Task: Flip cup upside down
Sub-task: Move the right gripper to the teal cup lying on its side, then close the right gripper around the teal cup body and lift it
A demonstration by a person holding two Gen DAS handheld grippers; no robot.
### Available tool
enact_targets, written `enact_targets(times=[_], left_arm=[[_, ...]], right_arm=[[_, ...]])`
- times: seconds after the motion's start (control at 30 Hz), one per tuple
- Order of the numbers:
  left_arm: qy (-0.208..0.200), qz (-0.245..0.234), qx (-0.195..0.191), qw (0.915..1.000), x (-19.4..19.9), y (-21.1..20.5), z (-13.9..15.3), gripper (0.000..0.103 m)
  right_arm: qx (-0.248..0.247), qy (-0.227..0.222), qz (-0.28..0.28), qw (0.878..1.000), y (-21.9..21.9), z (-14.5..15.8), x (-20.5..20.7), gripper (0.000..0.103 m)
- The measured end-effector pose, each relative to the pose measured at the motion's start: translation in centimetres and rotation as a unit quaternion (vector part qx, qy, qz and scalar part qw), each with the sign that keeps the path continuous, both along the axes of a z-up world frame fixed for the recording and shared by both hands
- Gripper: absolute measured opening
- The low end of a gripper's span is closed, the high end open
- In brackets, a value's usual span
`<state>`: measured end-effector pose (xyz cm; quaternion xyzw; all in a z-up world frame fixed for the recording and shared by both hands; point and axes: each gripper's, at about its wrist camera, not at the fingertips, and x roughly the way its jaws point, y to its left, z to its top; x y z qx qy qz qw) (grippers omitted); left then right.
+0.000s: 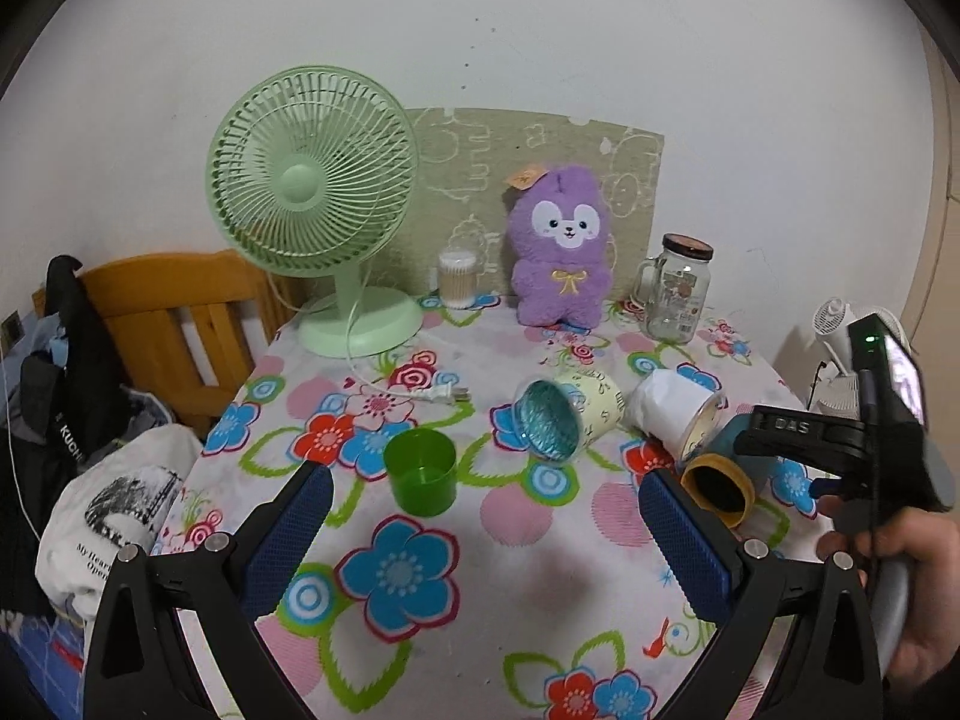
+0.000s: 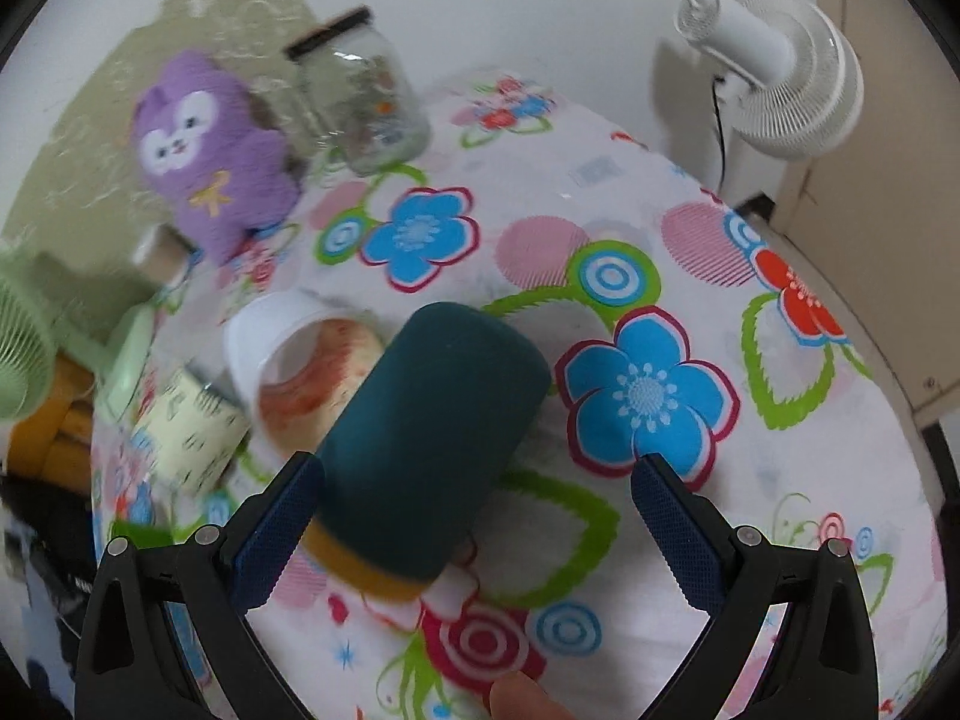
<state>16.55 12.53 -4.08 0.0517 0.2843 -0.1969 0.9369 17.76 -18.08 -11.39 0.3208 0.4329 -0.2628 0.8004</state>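
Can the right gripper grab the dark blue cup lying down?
Probably yes. The right gripper is open, and the dark blue cup lies on its side between its fingers, nothing blocking.

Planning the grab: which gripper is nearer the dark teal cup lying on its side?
Right. The right gripper has the teal cup between its open fingers; the left gripper hovers open over bare cloth, left of it.
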Motion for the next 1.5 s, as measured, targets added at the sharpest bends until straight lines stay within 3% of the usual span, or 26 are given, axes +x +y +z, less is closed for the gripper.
enact_targets(times=[0.33, 0.43, 0.5, 0.87, 1.07, 1.17, 1.37, 1.43, 1.5], left_arm=[[0.010, 0.000, -0.006, 0.9999, 1.0, -0.6, -0.4, 0.103], [0.007, 0.000, -0.002, 1.0000, 0.9, -0.6, -0.4, 0.103], [0.005, 0.000, 0.000, 1.0000, 0.9, -0.5, -0.4, 0.103], [-0.003, 0.012, -0.011, 0.9999, -0.1, 1.1, 0.6, 0.103], [-0.001, 0.015, -0.022, 0.9996, -0.9, 1.9, 0.9, 0.103], [-0.004, 0.018, -0.022, 0.9996, -1.3, 2.1, 1.0, 0.103], [0.003, 0.025, -0.024, 0.9994, -1.5, 2.5, 0.7, 0.103], [-0.001, 0.027, -0.019, 0.9995, -1.6, 2.6, 0.7, 0.103], [-0.003, 0.032, -0.018, 0.9993, -1.5, 3.0, 0.7, 0.103]], right_arm=[[0.033, 0.004, -0.008, 0.999, -0.7, -1.4, 2.7, 0.103], [0.038, -0.007, 0.005, 0.999, -0.2, -1.6, 3.3, 0.094], [0.041, -0.014, 0.016, 0.999, 0.0, -1.4, 3.7, 0.081], [0.033, -0.049, 0.064, 0.996, 1.5, 1.1, 2.9, 0.063], [0.057, -0.065, 0.081, 0.993, 1.9, 1.6, 1.9, 0.061], [0.045, -0.067, 0.096, 0.992, 2.5, 1.8, 2.2, 0.061], [0.060, -0.059, 0.111, 0.990, 3.5, 0.3, 3.8, 0.062], [0.056, -0.047, 0.111, 0.991, 3.9, 0.0, 4.4, 0.064], [0.065, -0.028, 0.116, 0.991, 4.2, -0.6, 5.1, 0.075]])
